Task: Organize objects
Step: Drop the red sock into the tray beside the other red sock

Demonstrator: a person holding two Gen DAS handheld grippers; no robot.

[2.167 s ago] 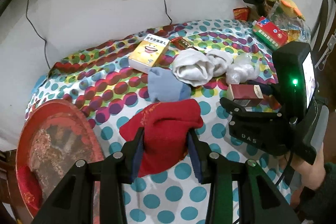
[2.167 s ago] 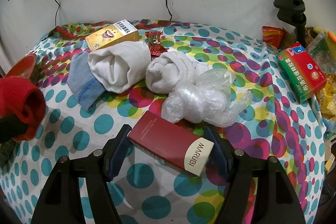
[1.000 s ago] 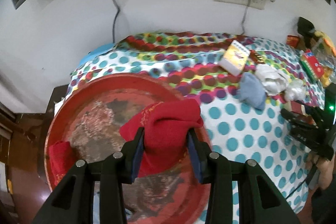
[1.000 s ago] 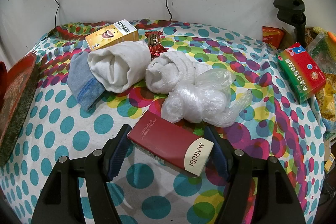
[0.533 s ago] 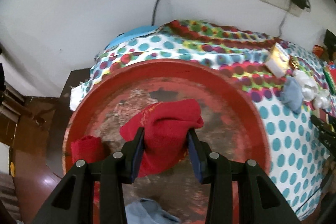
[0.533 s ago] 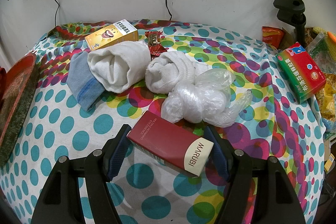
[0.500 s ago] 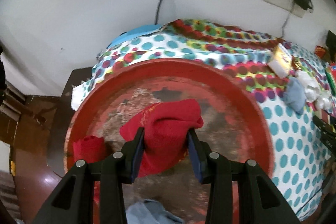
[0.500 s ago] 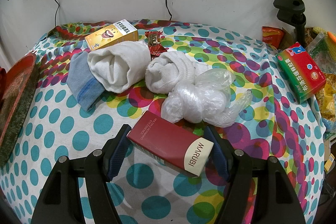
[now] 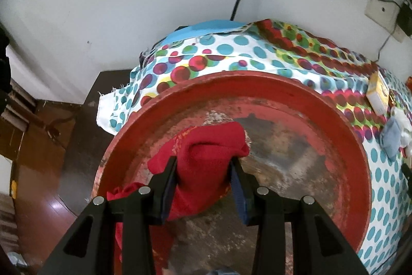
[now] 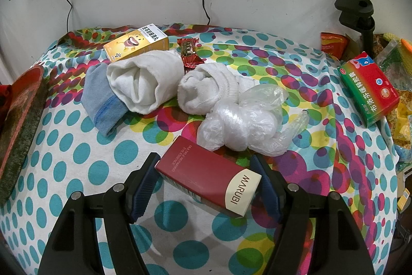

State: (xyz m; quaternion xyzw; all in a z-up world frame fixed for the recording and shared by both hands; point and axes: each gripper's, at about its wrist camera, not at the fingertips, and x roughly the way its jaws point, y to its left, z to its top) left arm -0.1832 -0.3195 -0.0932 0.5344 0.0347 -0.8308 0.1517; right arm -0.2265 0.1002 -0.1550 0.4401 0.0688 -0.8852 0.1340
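The bunched red knitted cloth [image 9: 203, 166] sits pinched in the left claw [image 9: 204, 172] over the round red worn tray [image 9: 342, 125]. The right claw [image 10: 206, 178] straddles the dark red MARUBI carton [image 10: 208, 175] on the polka-dot surface [image 10: 77, 146]; grip contact unclear.

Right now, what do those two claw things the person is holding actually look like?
Both match. The left hand-held gripper and the right hand-held gripper are matte black plastic, each with two angular arms with triangular cut-outs, round silver screw heads, and ridged dark blue pads on the fingers. No cables, sleeves or markings show on them.
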